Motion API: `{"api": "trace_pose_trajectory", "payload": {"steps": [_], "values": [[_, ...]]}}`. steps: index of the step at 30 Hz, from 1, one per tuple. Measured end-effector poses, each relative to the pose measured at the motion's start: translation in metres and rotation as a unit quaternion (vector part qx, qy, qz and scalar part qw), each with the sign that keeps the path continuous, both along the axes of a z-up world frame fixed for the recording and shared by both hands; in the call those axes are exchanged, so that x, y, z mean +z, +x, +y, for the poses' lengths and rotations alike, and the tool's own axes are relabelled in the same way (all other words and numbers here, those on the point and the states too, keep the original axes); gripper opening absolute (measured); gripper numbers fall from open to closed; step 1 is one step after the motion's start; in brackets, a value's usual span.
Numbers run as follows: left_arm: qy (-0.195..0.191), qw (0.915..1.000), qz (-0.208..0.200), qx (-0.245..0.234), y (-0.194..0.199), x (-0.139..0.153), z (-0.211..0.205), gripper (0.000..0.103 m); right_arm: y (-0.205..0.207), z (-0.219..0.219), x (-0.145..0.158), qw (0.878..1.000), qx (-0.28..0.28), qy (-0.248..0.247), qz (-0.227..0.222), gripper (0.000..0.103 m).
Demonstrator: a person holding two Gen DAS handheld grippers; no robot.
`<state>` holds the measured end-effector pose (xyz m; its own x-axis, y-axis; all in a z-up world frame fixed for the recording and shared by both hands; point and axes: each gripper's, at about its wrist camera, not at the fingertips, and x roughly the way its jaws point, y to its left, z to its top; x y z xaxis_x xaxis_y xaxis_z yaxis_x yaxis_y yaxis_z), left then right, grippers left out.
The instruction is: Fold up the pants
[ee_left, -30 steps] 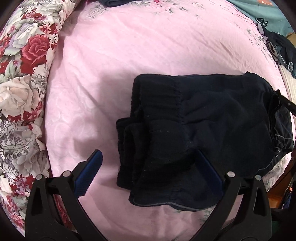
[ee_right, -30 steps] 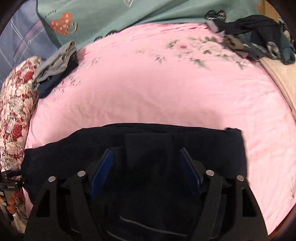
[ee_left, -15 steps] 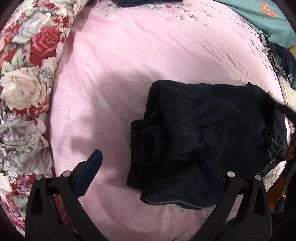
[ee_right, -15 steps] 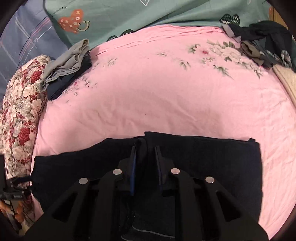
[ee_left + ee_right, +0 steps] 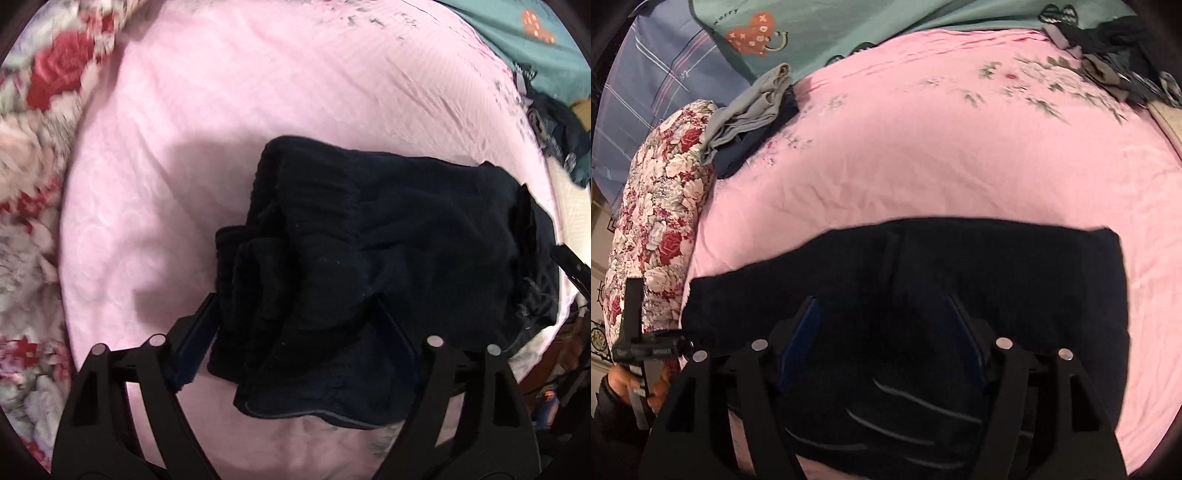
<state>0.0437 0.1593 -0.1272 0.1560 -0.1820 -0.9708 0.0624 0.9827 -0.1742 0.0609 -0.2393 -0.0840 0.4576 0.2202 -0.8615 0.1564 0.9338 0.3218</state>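
The folded dark pants (image 5: 388, 251) lie on the near part of the pink bed (image 5: 258, 92) (flowered quilt (image 5: 653, 221) at left), both the left claw (image 5: 291, 332) and right claw (image 5: 882, 332) spread apart over them.

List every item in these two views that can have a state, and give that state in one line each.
dark pants: folded, lying flat on the pink sheet
left gripper: open, fingers either side of the bunched pants end
right gripper: open, over the pants
grey garment: crumpled on a dark one
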Motion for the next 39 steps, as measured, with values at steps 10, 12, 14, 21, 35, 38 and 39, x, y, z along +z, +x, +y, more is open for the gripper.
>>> {"api": "trace_pose_trajectory", "payload": {"steps": [10, 12, 14, 21, 35, 38, 39], "values": [[0.036, 0.9991, 0.004, 0.023, 0.000, 0.005, -0.012, 0.080, -0.030, 0.041, -0.038, 0.987, 0.132, -0.076, 0.054, 0.070], [0.042, 0.9987, -0.001, 0.029, -0.007, 0.005, -0.010, 0.080, -0.031, 0.045, -0.034, 0.984, 0.151, -0.081, 0.054, 0.071], [0.051, 0.9980, -0.008, 0.037, -0.009, 0.005, -0.016, 0.076, -0.034, 0.049, -0.034, 0.978, 0.180, -0.096, 0.050, 0.067], [0.071, 0.9958, -0.043, 0.039, -0.020, 0.031, -0.030, 0.052, -0.027, 0.037, -0.017, 0.979, 0.196, -0.052, 0.029, 0.027], [0.001, 0.9967, -0.078, 0.021, -0.041, 0.099, -0.085, 0.035, -0.011, 0.016, 0.000, 0.971, 0.221, 0.093, 0.015, 0.068], [-0.030, 0.9962, -0.080, -0.017, -0.042, 0.111, -0.122, 0.029, -0.008, 0.014, 0.013, 0.966, 0.226, 0.128, -0.009, 0.068], [-0.032, 0.9959, -0.079, -0.030, -0.042, 0.113, -0.134, 0.029, -0.006, 0.012, 0.017, 0.966, 0.221, 0.136, -0.016, 0.068]]}}
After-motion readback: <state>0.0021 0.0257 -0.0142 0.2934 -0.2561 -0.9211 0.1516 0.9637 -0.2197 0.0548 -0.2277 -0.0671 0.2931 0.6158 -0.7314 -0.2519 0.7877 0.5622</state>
